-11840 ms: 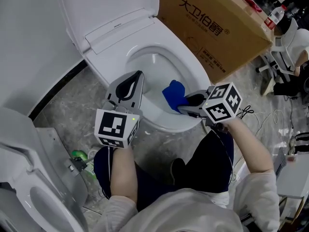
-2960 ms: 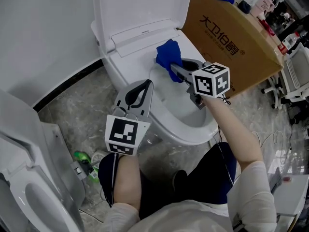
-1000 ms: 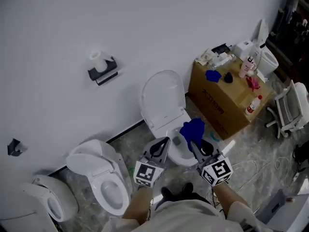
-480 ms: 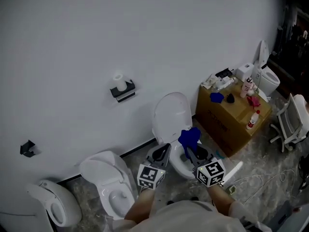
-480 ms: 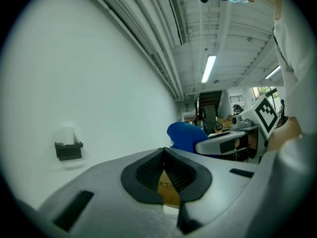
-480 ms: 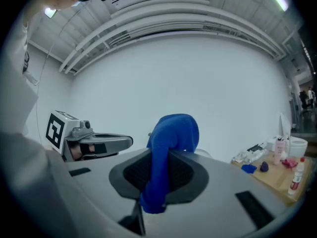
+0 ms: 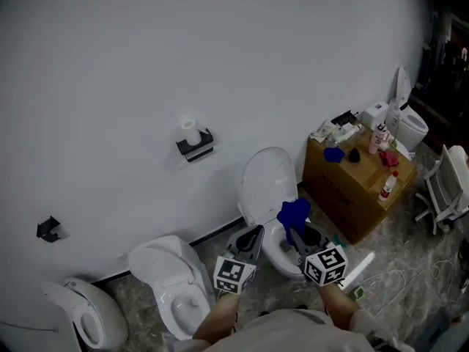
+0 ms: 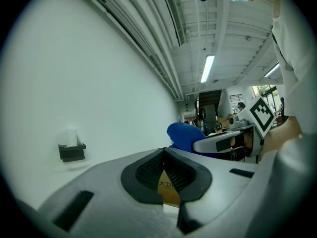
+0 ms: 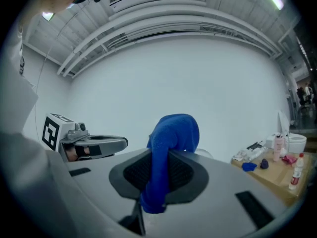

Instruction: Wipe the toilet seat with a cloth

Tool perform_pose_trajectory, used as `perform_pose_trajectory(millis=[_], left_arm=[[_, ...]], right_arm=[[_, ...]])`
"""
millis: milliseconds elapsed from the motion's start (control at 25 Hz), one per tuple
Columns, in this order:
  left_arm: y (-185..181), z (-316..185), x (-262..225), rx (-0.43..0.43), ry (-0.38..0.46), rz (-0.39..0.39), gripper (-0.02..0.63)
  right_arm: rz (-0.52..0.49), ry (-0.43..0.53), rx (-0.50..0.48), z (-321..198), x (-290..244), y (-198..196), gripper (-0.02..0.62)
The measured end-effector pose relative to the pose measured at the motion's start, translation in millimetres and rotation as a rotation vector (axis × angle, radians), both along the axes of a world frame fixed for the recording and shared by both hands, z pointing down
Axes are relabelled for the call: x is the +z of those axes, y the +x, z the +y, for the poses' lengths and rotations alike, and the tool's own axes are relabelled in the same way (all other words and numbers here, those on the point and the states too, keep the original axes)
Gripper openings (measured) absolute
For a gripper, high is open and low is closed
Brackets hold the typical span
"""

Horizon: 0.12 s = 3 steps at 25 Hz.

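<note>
Right gripper [image 9: 159,171] is clamping the blue cloth [image 9: 174,132] near the open toilet [image 7: 267,180]; left gripper [image 8: 164,153] is hovering alongside, clenched empty.

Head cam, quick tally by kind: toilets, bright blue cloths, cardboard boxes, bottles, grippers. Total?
Toilets: 4 (middle toilet, left toilet, far-left toilet, far-right toilet)
Bright blue cloths: 2 (held cloth in the right gripper, spare cloth on the cardboard box)
Cardboard boxes: 1
Bottles: 2 (back bottle, red-capped bottle)
Grippers: 2 (left gripper shut, empty)
Total: 11
</note>
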<state>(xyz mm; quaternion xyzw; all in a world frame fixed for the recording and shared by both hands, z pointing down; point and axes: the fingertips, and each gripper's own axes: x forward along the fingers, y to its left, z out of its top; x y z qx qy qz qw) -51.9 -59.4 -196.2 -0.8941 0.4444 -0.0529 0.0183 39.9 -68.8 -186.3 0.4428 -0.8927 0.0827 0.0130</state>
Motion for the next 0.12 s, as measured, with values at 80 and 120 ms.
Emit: perform_pose_trajectory(millis=[80, 120], left_arm=[[-0.4, 0.8, -1.7, 0.005, 0.005, -0.004, 0.008], [-0.6, 1.1, -2.4, 0.007, 0.007, -0.005, 0.008]], right_arm=[[-0.002, 0.001, 0.004, 0.8, -0.8, -1.6, 0.054], [-0.002, 0.002, 0.005, 1.2, -1.1, -2.5, 0.054]])
